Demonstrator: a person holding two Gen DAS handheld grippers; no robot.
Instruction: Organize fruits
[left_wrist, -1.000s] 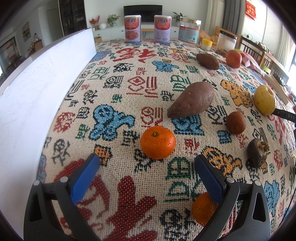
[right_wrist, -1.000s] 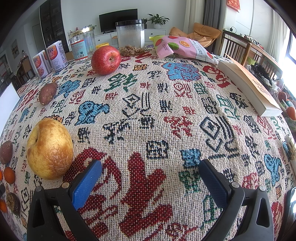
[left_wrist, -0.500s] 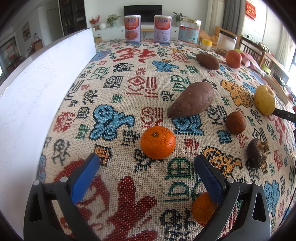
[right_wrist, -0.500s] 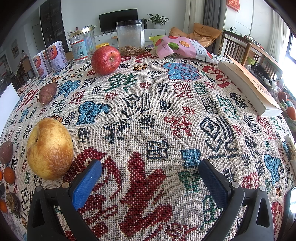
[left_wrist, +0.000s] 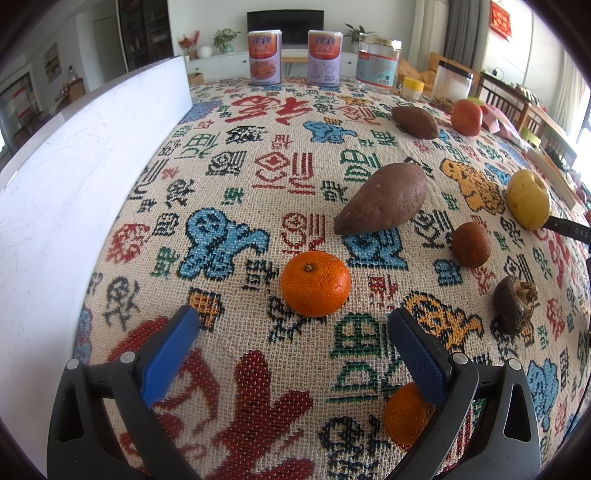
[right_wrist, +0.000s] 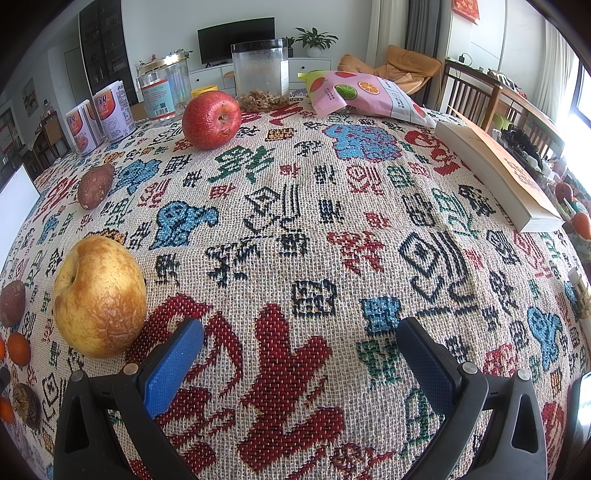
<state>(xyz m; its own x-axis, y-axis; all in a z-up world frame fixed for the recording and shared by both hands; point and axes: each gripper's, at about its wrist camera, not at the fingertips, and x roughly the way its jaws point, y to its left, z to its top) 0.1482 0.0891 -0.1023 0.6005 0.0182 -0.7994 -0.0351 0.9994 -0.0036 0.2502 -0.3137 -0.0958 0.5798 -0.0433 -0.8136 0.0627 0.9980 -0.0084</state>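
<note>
In the left wrist view my left gripper (left_wrist: 295, 325) is open and empty just short of an orange mandarin (left_wrist: 315, 284). A second mandarin (left_wrist: 406, 413) lies under its right finger. Beyond lie a large sweet potato (left_wrist: 384, 199), a small brown fruit (left_wrist: 471, 244), a dark shrivelled fruit (left_wrist: 514, 305), a yellow pear (left_wrist: 528, 199), a second sweet potato (left_wrist: 414, 117) and a red apple (left_wrist: 466, 116). In the right wrist view my right gripper (right_wrist: 299, 339) is open and empty, with the pear (right_wrist: 99, 297) to its left and the apple (right_wrist: 211, 119) far behind.
A white board (left_wrist: 74, 177) runs along the left side of the patterned tablecloth (left_wrist: 288, 155). Cans (left_wrist: 264, 57) and jars (left_wrist: 378, 61) stand at the far edge. A snack bag (right_wrist: 365, 94) and a book (right_wrist: 495, 173) lie at the right in the right wrist view.
</note>
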